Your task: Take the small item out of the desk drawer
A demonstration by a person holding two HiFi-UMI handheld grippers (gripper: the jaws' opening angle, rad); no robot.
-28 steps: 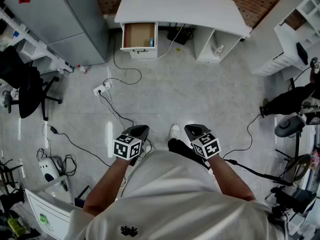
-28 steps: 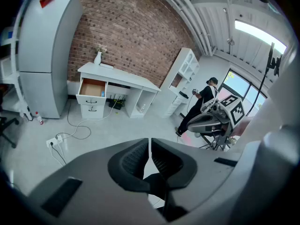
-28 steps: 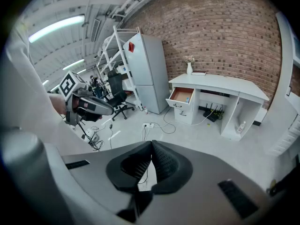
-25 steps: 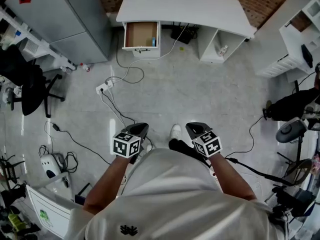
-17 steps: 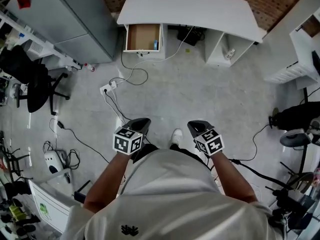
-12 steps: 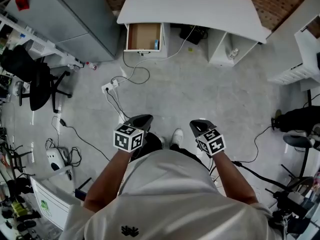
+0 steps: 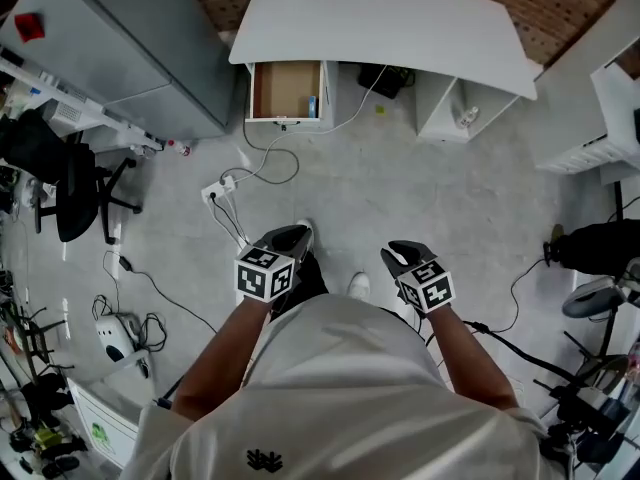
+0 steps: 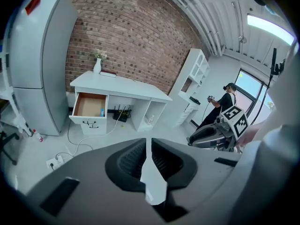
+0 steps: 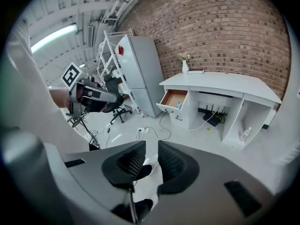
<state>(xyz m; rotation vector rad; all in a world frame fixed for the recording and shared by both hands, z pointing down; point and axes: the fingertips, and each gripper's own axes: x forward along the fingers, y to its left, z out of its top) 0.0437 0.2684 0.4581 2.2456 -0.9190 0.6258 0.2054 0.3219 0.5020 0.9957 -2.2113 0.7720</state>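
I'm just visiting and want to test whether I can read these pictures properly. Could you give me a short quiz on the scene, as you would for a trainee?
1. True or false: the desk drawer is shut.
2. Seen from the head view, where in that drawer does the small blue item lie? A: left side. B: right side. C: middle.
3. Fill in: the left gripper has its jaws ____, with nothing between them.

Key: 1 false; 2 B; 3 shut.

Sm. blue item [image 7: 312, 106], open drawer [image 7: 281, 89]
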